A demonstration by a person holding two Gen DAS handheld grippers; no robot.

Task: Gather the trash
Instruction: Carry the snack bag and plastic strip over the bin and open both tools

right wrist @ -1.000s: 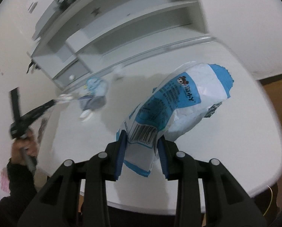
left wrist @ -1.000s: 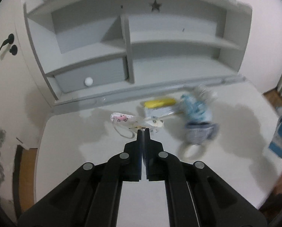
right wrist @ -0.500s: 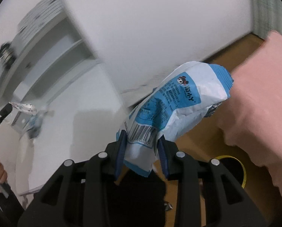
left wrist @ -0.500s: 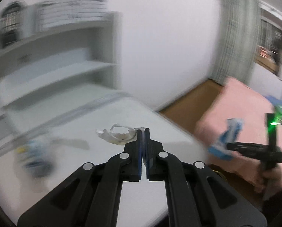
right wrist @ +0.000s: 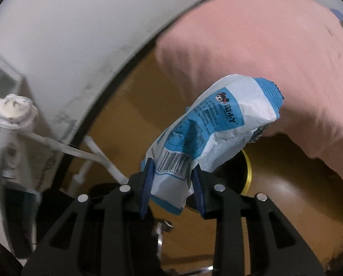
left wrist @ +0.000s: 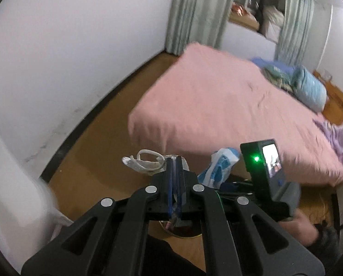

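You're carrying both pieces to the bin. Right gripper [right wrist: 172, 184] fingers are clamping the blue-and-white snack bag [right wrist: 214, 135] by its barcode end, so the bag is sticking up toward 1 o'clock. Left gripper [left wrist: 176, 169] fingers are clenched on a white face mask [left wrist: 146, 164], loops trailing to 10 o'clock. A yellow-rimmed bin [right wrist: 247, 170] is sitting on the floor beside the pink bed [right wrist: 263, 46], behind the bag; judging by that, you're lining up the drop.

Pink bed [left wrist: 229, 105] carries pillows [left wrist: 309, 87], purple cloth [left wrist: 341, 135]
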